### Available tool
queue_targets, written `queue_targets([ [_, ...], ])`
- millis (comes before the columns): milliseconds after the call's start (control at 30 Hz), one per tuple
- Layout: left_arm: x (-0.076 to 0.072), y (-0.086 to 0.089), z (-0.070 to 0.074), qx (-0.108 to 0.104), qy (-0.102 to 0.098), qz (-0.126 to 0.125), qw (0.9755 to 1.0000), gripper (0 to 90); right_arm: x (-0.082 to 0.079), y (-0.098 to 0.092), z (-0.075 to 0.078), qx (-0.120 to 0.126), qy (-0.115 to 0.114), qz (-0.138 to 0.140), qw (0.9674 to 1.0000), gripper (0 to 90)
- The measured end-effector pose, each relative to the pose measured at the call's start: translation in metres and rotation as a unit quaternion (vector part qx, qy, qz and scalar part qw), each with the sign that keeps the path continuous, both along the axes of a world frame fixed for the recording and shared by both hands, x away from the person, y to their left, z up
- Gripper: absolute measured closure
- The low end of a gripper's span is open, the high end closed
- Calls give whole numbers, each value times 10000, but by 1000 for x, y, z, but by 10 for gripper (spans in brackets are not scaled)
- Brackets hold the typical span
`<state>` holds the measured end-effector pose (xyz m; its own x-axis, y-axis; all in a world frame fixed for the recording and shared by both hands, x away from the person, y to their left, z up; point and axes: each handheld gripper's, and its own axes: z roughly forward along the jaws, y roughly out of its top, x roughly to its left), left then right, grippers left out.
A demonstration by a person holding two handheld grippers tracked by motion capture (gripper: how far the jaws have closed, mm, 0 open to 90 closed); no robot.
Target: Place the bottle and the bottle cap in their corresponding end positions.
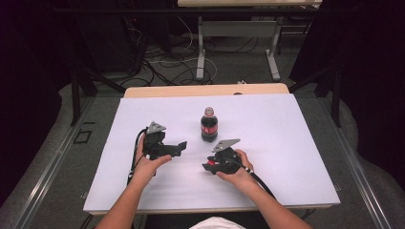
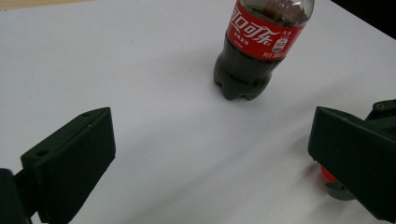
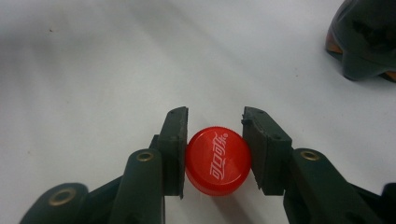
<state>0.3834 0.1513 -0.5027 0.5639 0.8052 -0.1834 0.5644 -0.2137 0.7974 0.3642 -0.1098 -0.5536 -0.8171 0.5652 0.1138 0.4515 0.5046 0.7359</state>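
White table (image 1: 286,143) lies bare around the cola bottle (image 1: 209,125); right gripper (image 3: 215,140) low, clamping the red cap (image 3: 217,161); left gripper (image 2: 210,149) level, jaws wide.

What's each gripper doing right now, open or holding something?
Left gripper: open, jaws wide apart, holding nothing.
Right gripper: shut on the red cap, gripped from both sides.

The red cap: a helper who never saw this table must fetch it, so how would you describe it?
Start at the white table and find the cola bottle near its middle. Nearer the person, the right gripper has its jaws shut on the red cap: a small round disc with white lettering, the only loose red thing there.
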Motion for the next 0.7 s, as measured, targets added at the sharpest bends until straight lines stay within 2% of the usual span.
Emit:
queue_targets([
  [33, 0, 0, 0, -17, -12, 6, 10000, 11, 1, 1, -2, 69, -54, -15, 10000, 613],
  [133, 0, 1, 0, 3, 27, 3, 10000, 11, 2, 2, -3, 7, 32, -53, 10000, 612],
  [167, 0, 1, 0, 3, 18, -1, 10000, 11, 3, 2, -5, 38, -33, -101, 9999, 612],
  [200, 0, 1, -1, 3, 12, 0, 10000, 11, 3, 2, -4, -23, 12, -74, 10000, 612],
  [233, 0, 1, -1, 7, 14, -1, 10000, 11, 5, 2, -6, -20, -41, -9, 10000, 612],
  [267, 0, 1, -1, 12, 15, -7, 10000, 11, 4, 2, -6, -35, 34, -61, 10000, 612],
  [300, 0, 1, -1, 19, 18, -14, 10000, 11, 4, 2, -7, -65, 0, -38, 10000, 611],
  [433, 0, 0, -2, -57, 48, 0, 10000, 11, 4, 2, -8, -68, 46, -69, 9999, 605],
  [600, 1, -1, -3, -63, 62, 7, 10000, 11, 5, 2, -7, 6, 50, -92, 9999, 524],
  [700, 1, 0, -4, -37, 59, 5, 10000, 11, 6, 0, -4, 86, -27, -76, 9999, 483],
])
